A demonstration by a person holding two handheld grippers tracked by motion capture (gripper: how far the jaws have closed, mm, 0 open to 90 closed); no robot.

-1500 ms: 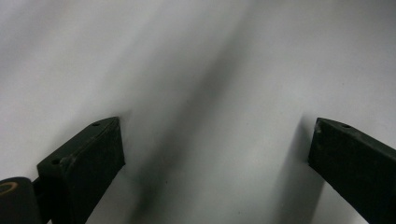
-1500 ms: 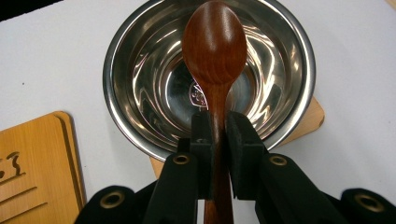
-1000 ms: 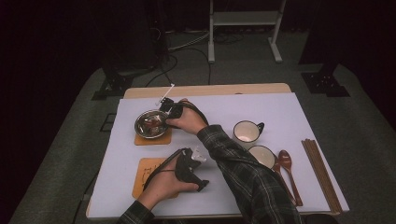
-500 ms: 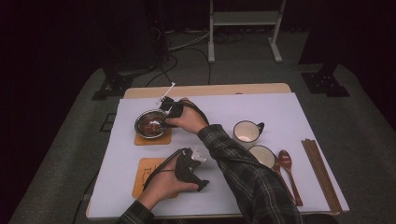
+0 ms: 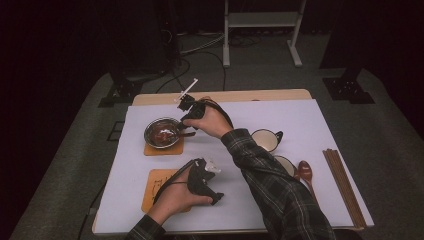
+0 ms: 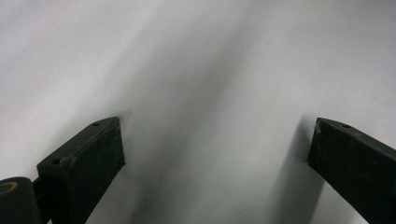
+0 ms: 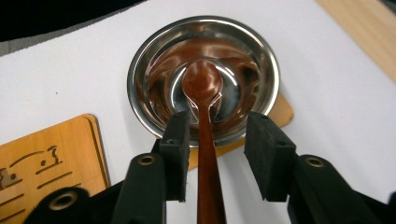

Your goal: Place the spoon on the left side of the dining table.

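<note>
step: spoon [image 7: 201, 88] set in the bowl [image 7: 140, 60], handle between the jaws
right gripper [image 7: 217, 140]: jaws have just been opening, pads off the handle; lift straight out, don't tip the bowl
left gripper [image 5: 212, 187]: jaws apart, empty, at 6 o'clock from the bowl
bowl: on a coaster [image 5: 150, 149]
count: coasters 2, cups 2, spoons 2, bowl 1

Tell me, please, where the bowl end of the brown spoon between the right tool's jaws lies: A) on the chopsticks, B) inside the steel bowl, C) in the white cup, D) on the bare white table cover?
B: in the right gripper view the brown spoon has its bowl end resting inside the steel bowl, its handle running back between the right tool's parted jaws.
</note>
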